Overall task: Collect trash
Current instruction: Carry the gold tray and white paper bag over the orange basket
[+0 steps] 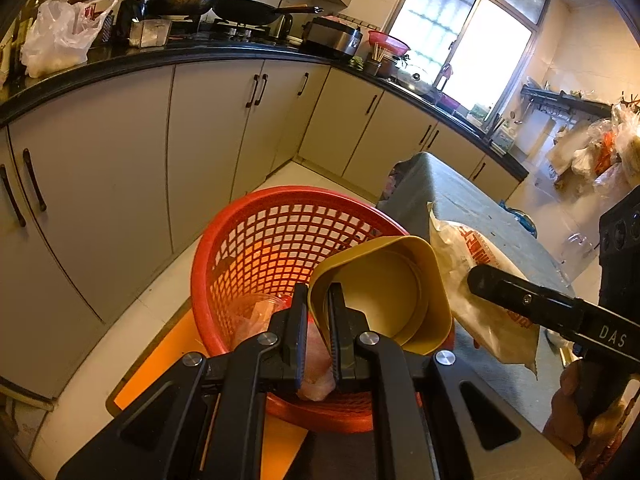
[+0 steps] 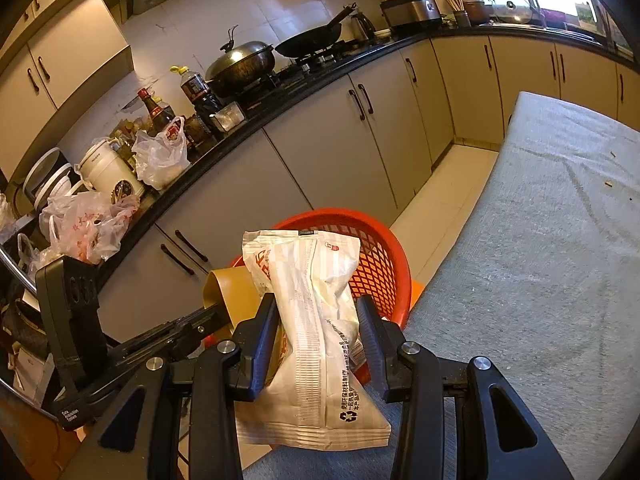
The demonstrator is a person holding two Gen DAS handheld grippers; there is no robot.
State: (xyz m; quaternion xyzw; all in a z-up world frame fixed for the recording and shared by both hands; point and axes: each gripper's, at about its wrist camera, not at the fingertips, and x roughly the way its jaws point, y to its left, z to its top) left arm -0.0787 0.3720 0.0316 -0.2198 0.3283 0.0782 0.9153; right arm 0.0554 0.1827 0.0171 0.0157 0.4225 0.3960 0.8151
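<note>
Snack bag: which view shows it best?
Right wrist: the snack bag fills the centre, whole, print readable, clamped between the jaws. Left wrist shows only part of it, at the right, behind the cup.

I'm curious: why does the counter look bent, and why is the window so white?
Left wrist view: the fisheye lens curves the counter, and daylight blows out the window. Right wrist view: same curved counter; the bag up close stays sharp.

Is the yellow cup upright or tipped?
Tipped: the yellow cup lies sideways in the left gripper, its empty inside facing the camera.
</note>
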